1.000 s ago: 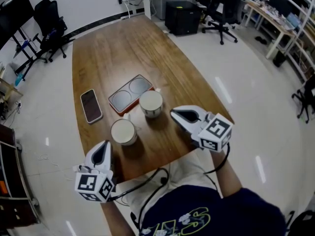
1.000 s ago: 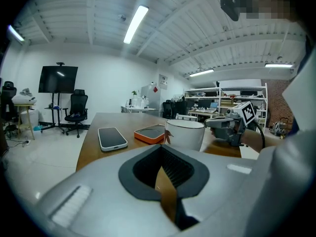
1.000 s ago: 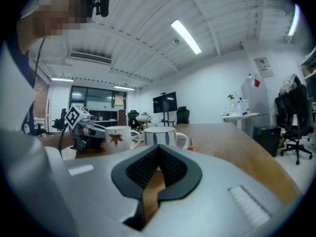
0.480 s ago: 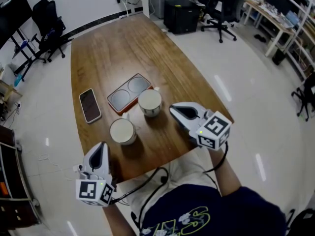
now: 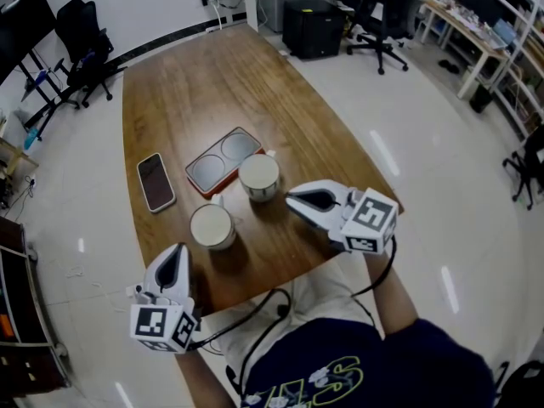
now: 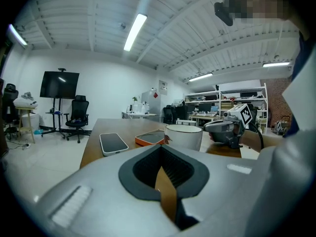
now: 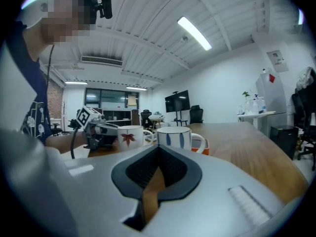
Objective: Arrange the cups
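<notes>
Two white cups stand near the front of the wooden table [image 5: 187, 100]. The blue-striped cup [image 5: 259, 177] [image 7: 174, 136] is next to the orange tray [image 5: 225, 160]. The cup with a red leaf [image 5: 212, 226] [image 7: 130, 136] stands nearer the table's front edge. My right gripper [image 5: 291, 201] [image 7: 159, 153] is shut and empty, with its tip just right of the striped cup and pointing at it. My left gripper [image 5: 175, 260] [image 6: 161, 154] is shut and empty at the table's front left corner, short of the leaf cup [image 6: 183, 136].
A phone [image 5: 155, 182] [image 6: 113, 143] lies face up left of the tray [image 6: 152, 138], which has two round recesses. The far half of the table is bare wood. Office chairs, desks and a black cabinet [image 5: 313, 28] stand around on the white floor.
My right gripper has swung a little to the left, toward the striped cup. The left gripper and both cups have stayed put.
</notes>
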Demonstrator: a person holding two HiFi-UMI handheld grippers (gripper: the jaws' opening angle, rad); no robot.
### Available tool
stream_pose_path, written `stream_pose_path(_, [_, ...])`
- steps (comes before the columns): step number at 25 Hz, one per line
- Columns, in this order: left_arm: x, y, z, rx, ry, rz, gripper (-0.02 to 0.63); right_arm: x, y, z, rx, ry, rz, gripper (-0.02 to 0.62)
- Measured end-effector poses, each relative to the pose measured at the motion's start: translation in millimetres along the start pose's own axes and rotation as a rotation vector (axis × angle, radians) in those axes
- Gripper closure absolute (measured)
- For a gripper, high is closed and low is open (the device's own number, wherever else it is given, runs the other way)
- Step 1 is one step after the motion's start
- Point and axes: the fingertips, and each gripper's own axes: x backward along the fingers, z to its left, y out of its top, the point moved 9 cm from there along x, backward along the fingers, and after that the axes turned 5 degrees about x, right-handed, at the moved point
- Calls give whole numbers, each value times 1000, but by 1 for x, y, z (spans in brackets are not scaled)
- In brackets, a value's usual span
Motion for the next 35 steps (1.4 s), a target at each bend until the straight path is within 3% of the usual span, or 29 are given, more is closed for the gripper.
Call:
stream_pose_path(6, [-11, -4, 5, 28, 6, 92, 603, -10, 3, 13, 42, 205, -4, 573])
stream_pose_path(8, [-12, -4, 5, 32, 7, 103, 603, -13, 4, 18, 49, 254, -5, 389])
stream_pose_path(9, [-11, -4, 5, 32, 7, 102, 603, -15, 5, 20, 51, 268, -7, 355])
stream_pose_path(21, [-11, -3, 3, 30, 5, 94, 603, -31, 8, 38, 57, 330, -6, 312])
stream_pose_path(24, [-11, -3, 3, 27, 5, 88, 603, -36, 8, 41, 59, 355, -7, 222])
stream_pose_path(35, [-9, -2, 2, 18, 3, 73, 603, -64, 13, 56, 55, 361, 0, 222])
